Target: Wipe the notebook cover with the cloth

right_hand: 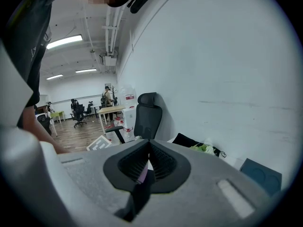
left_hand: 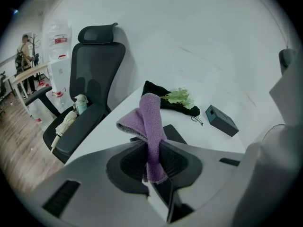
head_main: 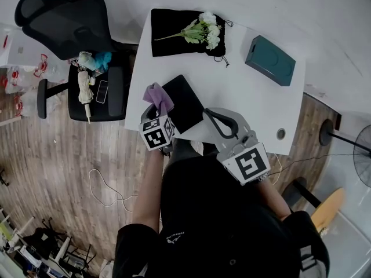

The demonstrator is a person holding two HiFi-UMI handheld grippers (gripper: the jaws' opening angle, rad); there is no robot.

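Left gripper (left_hand: 152, 151) has its jaws pinching the purple cloth (left_hand: 150, 119) right over the black notebook (head_main: 185, 104), near the counter's (head_main: 249, 100) front-left edge. Right gripper (right_hand: 147, 148) jaws are pressed together, empty. Looks like the wipe's about to start; next it needs to press the cloth down and sweep across the cover.

I find no word or number I can read. The cubes on the left claw (head_main: 157, 110) and the right claw (head_main: 218, 119) carry only black-and-white square patterns, no letters. A small white print on the person's black shirt (head_main: 174, 236) is too tiny to make out. Red labels on the water dispenser (left_hand: 59, 39) are blurred.
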